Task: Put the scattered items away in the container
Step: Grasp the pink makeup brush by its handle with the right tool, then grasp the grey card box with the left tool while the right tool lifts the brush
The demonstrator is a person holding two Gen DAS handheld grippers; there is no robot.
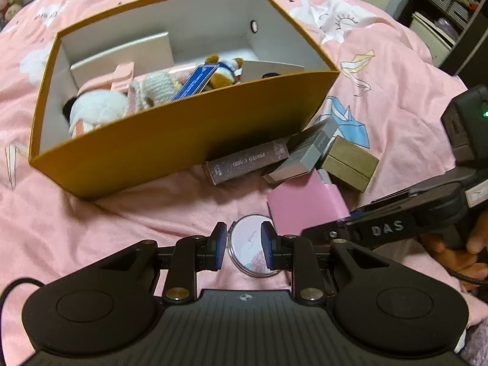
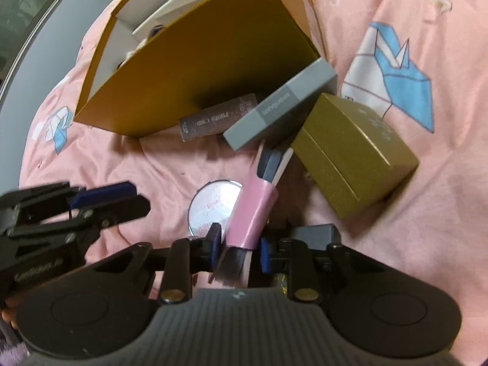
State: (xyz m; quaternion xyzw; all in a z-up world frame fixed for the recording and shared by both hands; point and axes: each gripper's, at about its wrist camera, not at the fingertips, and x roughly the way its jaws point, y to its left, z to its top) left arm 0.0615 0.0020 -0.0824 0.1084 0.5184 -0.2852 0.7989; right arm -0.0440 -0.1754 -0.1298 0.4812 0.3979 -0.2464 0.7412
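The left claw straddles the round mirror lying on the bed, its grip unclear. The right claw clamps the pink case, just beside the orange box.

A pink bedspread printed with white clouds and blue-and-white paper cranes fills most of both views and lies in soft wrinkles. At the upper right of the left wrist view stands a dark shelving unit stacked with books and papers. At the upper left of the right wrist view, a grey curved edge borders the bedding.
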